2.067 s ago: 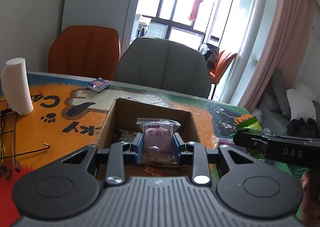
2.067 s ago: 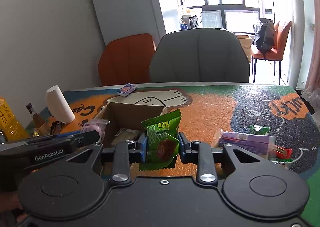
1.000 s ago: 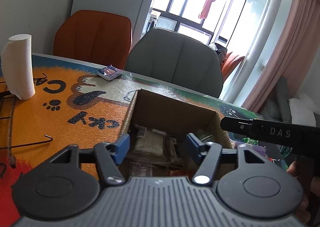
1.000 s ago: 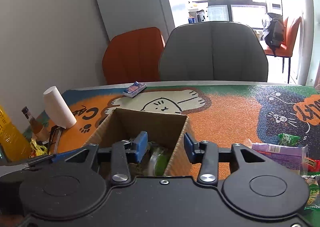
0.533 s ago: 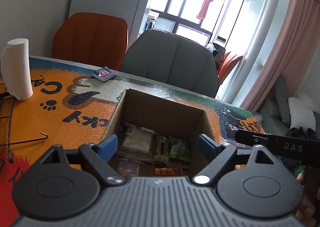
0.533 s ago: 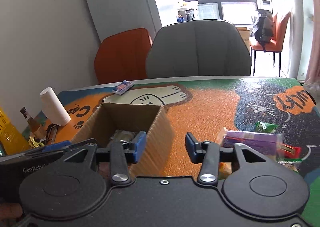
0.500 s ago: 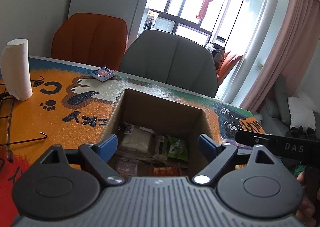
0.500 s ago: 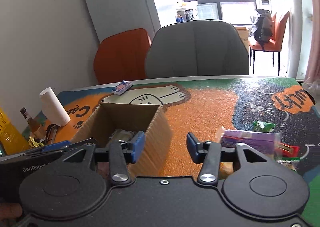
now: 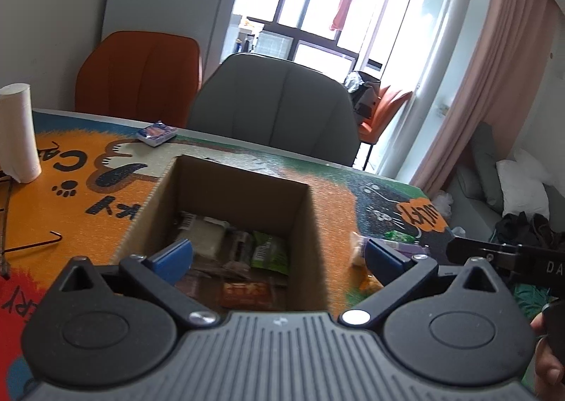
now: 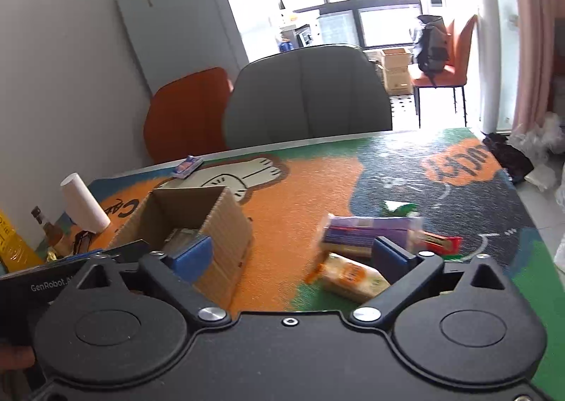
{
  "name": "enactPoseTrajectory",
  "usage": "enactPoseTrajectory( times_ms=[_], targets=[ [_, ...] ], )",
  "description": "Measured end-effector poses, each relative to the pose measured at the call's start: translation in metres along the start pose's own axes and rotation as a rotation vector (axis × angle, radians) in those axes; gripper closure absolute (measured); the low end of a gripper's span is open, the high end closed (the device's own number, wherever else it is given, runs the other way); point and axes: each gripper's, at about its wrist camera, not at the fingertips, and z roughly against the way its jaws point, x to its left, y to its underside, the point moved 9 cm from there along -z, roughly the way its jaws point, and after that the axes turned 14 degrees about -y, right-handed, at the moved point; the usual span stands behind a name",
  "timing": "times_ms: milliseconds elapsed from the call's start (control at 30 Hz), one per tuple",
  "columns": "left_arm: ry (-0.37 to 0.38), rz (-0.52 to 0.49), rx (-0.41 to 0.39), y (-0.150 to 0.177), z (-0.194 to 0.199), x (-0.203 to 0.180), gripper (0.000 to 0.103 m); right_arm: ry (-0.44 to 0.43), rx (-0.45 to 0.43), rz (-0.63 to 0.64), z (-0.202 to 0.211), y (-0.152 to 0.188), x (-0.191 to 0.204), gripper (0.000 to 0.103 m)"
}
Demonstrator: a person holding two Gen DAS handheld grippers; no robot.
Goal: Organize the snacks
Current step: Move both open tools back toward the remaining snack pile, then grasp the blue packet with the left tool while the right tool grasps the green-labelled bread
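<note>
Standing open on the cartoon-printed table mat (image 9: 53,224), the cardboard box (image 9: 226,185) is seen from just above its near rim by the left wrist camera. The left gripper (image 9: 279,254) is held over the box, its jaws opening and spread wide, with nothing pressed between the blue pads (image 9: 173,254); one pad is seen above the box interior and the other beyond its right wall. Several snack packets are seen lying on the box floor: a pale packet (image 9: 206,229), a green packet (image 9: 270,251) and an orange packet (image 9: 243,291) nearest the camera. In the right wrist view the right gripper (image 10: 291,256) is shown beside the box, to its right, over the mat; its jaws are likewise opening and wide apart, and nothing is clamped. Between and beyond its fingers more snacks are left loose on the mat: a yellow-orange packet (image 10: 353,277), a purple packet (image 10: 367,233) just behind it, a red bar (image 10: 441,242) at the purple packet's right end, and a small green wrapper (image 10: 399,207) farther back. A paper roll (image 10: 84,207) is stood near the box's left side, and a small blue packet (image 10: 188,166) is seen at the far table edge, before a grey chair (image 10: 307,94) and an orange chair (image 10: 183,111).
</note>
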Motion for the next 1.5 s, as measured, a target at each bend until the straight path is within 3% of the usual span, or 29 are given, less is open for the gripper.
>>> enactPoseTrajectory(
  times_ms=[733,1500],
  targets=[
    [0.079,-0.101,0.013,0.020,0.017,-0.083,0.000,0.087,-0.052,-0.071,0.056,0.018,-0.071,0.001],
    [0.074,-0.129,0.051,0.044,-0.013,-0.129,0.007,0.087,-0.011,-0.128,0.048,0.039,-0.124,0.027]
  ],
)
